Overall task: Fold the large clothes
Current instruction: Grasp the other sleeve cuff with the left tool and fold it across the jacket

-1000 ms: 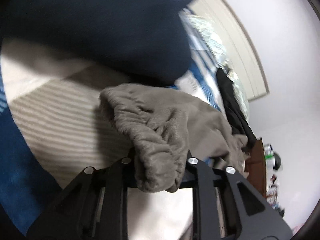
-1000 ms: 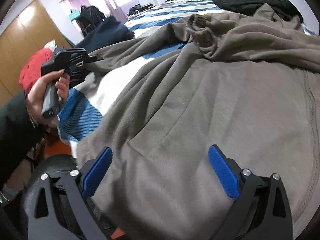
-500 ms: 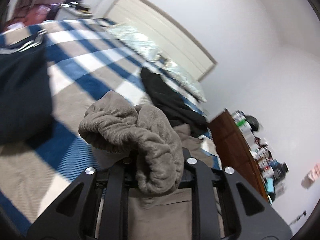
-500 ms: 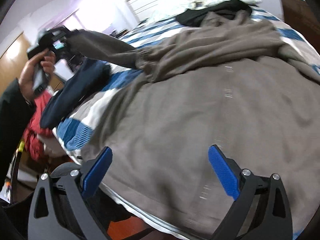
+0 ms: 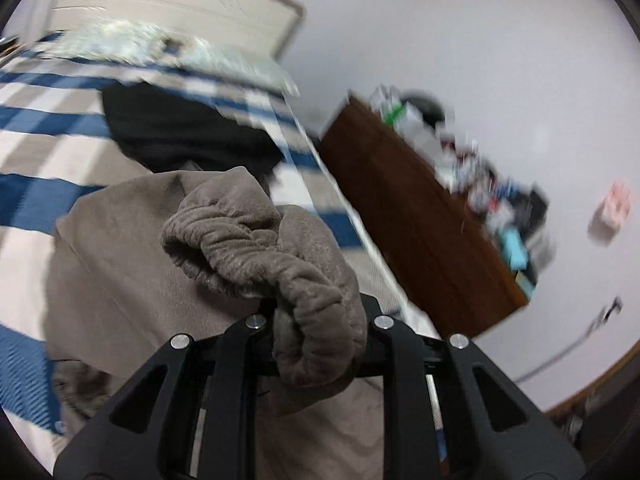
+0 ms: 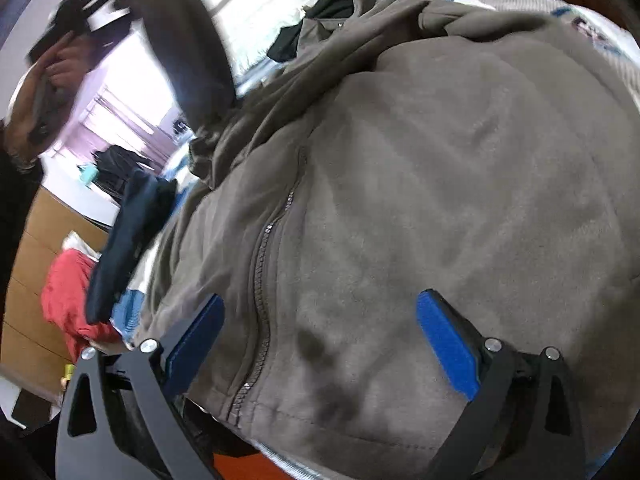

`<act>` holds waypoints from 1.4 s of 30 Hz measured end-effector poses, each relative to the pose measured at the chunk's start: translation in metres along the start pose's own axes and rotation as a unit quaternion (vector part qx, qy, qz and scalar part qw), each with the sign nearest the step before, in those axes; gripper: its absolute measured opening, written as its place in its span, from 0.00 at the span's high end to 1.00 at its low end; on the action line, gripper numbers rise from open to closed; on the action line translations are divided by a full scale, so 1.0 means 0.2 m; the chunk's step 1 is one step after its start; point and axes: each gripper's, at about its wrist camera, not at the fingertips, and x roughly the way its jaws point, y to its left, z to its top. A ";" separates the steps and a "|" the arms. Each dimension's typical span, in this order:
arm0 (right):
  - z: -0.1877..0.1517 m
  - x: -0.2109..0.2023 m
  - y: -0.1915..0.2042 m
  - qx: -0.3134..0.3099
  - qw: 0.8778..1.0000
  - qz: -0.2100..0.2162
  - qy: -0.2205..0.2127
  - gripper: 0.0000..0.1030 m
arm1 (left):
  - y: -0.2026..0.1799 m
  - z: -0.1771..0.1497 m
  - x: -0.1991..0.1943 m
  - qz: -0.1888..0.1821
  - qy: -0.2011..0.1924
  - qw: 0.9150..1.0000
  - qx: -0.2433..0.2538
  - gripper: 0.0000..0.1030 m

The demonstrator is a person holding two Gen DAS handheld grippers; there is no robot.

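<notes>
My left tongs (image 5: 316, 332) pinch the grey jacket's cuff (image 5: 276, 264), sleeve lifted above the bed (image 5: 44, 128). My right tongs (image 6: 320, 340) are spread, empty, over the jacket (image 6: 440, 184) near the bed's near edge, zipper (image 6: 260, 272) running away from them.

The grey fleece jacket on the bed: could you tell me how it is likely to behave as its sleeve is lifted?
Probably floppy: the sleeve cuff bunches in the left gripper. The grey fleece jacket lies draped and creased, so its body would likely trail and sag. The fuzzy surface suggests little slipping.
</notes>
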 end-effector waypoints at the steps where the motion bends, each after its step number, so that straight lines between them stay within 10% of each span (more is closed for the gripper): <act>1: 0.00 0.00 0.01 -0.004 1.000 0.000 0.000 0.08 | -0.04 -0.04 0.12 0.004 0.019 1.000 0.012 0.82; 10: 0.00 0.01 0.04 -0.012 1.000 0.018 0.006 0.05 | -0.22 -0.34 0.93 0.070 0.130 0.983 0.109 0.82; 20: -0.01 0.01 0.02 -0.008 0.999 0.036 0.013 0.05 | -0.20 -0.56 1.27 0.138 0.220 0.950 0.176 0.78; 22: -0.01 0.00 0.03 -0.007 0.999 0.038 0.011 0.05 | -0.22 -0.55 1.26 0.148 0.213 0.949 0.181 0.69; 24: 0.00 -0.05 0.02 0.003 0.999 0.048 0.003 0.05 | -0.24 -0.53 1.21 0.161 0.196 0.949 0.187 0.24; 26: 0.01 -0.11 0.01 0.008 0.998 0.062 -0.010 0.05 | -0.24 -0.52 1.14 0.117 0.196 0.959 0.170 0.06; 36: 0.41 -0.48 -0.03 -0.018 0.995 0.046 -0.091 0.05 | -0.15 -0.68 0.60 0.087 0.152 0.970 0.167 0.06; 42: 0.84 -0.30 0.01 -0.041 0.994 0.051 -0.083 0.05 | 0.07 -0.99 0.21 0.117 0.135 0.973 0.144 0.06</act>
